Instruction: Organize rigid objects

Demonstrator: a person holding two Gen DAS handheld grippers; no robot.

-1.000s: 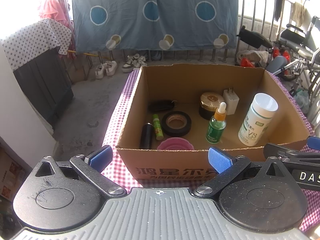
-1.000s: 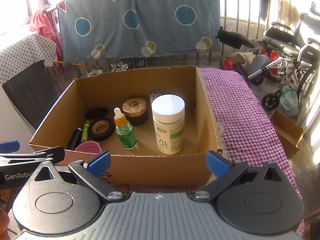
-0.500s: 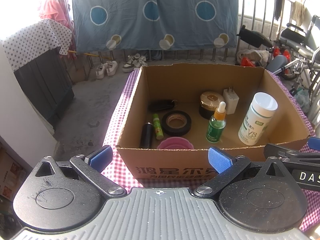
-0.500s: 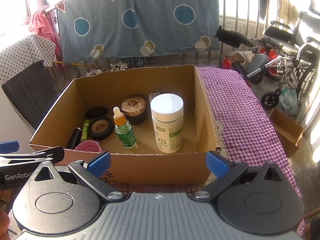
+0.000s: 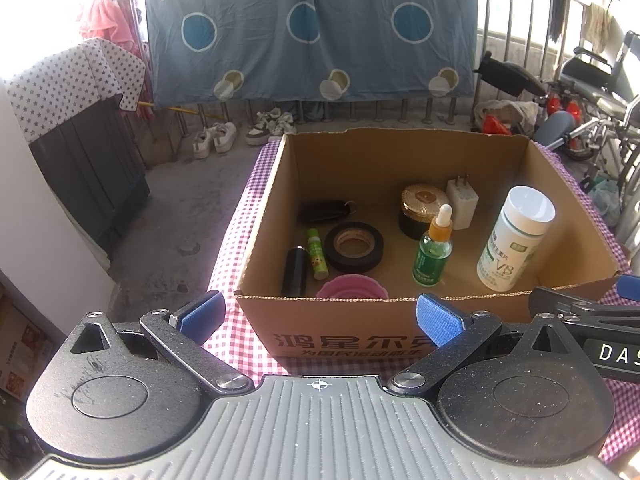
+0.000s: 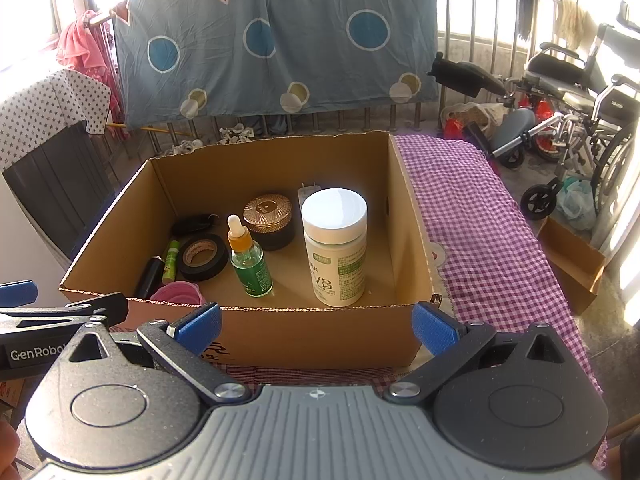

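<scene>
An open cardboard box (image 5: pixel 344 344) (image 6: pixel 404 216) stands on a purple checked cloth. Inside stand a white pill bottle (image 5: pixel 516 240) (image 6: pixel 336 248), a green dropper bottle (image 5: pixel 434 250) (image 6: pixel 249 260) and a dark jar with a gold lid (image 5: pixel 422 210) (image 6: pixel 269 216). A black tape roll (image 5: pixel 354 247) (image 6: pixel 202 257), a white plug (image 5: pixel 462 202), a green tube (image 5: pixel 316 253), a black cylinder (image 5: pixel 295 272), a black case (image 5: pixel 326 211) and a pink cup (image 5: pixel 352 288) lie there too. My left gripper (image 5: pixel 318 316) and right gripper (image 6: pixel 316 326) hover open and empty before the box's near wall.
The checked cloth (image 6: pixel 480 216) runs on to the right of the box. A small cardboard box (image 6: pixel 572 264) sits on the floor at right, wheelchairs (image 6: pixel 572 92) behind it. A blue sheet (image 5: pixel 312 28) hangs on the railing, shoes (image 5: pixel 216 140) below it. A dark cabinet (image 5: pixel 88 168) stands left.
The right wrist view has drifted slightly, so the box contents sit a touch lower and further left. The left gripper has not moved. Both grippers stay open.
</scene>
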